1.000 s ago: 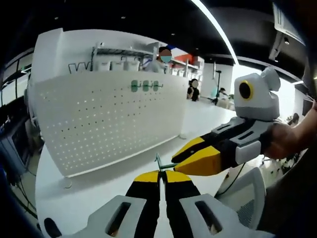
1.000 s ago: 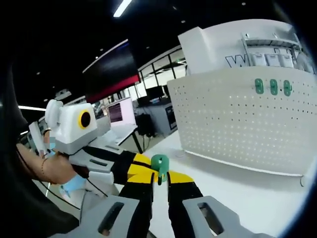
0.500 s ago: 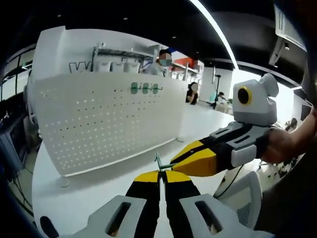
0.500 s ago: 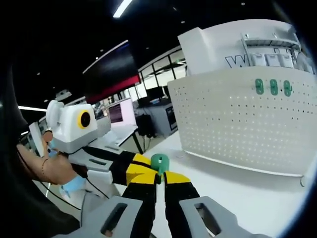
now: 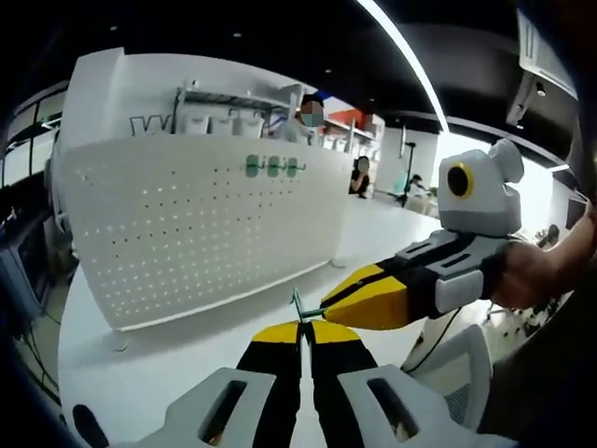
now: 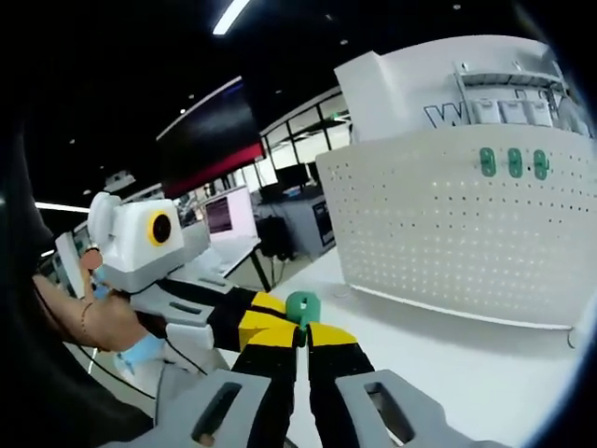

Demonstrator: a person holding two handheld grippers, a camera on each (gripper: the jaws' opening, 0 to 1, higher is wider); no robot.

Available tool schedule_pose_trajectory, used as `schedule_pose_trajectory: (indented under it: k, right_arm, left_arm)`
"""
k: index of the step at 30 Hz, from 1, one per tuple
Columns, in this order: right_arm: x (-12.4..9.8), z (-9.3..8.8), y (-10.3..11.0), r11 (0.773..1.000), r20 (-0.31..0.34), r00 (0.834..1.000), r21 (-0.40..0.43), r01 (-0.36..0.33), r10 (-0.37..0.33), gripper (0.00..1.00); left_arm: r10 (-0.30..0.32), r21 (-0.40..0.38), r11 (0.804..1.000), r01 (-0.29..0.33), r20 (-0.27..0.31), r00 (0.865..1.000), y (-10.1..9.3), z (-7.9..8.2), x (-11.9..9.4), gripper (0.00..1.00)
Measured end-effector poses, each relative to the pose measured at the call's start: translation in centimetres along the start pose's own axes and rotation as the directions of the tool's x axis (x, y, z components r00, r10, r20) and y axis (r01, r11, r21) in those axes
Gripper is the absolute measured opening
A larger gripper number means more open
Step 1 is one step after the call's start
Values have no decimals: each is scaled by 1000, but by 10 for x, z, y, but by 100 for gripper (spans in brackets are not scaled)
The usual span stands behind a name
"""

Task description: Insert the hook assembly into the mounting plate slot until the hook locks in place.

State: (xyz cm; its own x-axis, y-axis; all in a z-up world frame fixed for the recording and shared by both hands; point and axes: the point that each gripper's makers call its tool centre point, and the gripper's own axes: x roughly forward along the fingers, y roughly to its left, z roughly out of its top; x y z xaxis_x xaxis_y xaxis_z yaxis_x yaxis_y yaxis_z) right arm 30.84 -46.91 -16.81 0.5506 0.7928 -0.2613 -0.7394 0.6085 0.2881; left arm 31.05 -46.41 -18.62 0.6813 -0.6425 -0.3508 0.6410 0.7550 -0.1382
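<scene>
Both fingers [image 6: 300,329] pinched on green hook [image 6: 301,308], hook at fingertips

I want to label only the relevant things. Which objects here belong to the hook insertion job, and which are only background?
Job:
- left gripper
- right gripper
- green hook piece
- white pegboard
- green hooks on the pegboard

Background:
- white table
- monitor
- ceiling light strip
</scene>
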Motion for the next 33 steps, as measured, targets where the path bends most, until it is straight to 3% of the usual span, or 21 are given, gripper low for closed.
schedule_pose_trajectory:
  k: [4, 7, 20, 33]
  right_arm:
    - [2, 3, 1, 1000, -2, 1000, -20, 0, 0, 1]
    - [1, 2, 1, 1000, -7, 1000, -6, 3, -3, 2]
    - [3, 2, 3, 1000, 1, 1000, 14, 4, -4, 2]
    - [4, 0, 1, 994, 4, 1000, 109, 11, -12, 1]
  left_arm:
    - [-9, 6, 1000, 9, 11, 1000, -7, 2, -2, 1]
    - [-9, -38, 999, 10, 19, 1000, -4, 2, -1, 1]
    - [19, -45, 999, -17, 36, 999, 4, 4, -4, 1]
    - [24, -62, 998, -22, 42, 999, 3, 4, -5, 1]
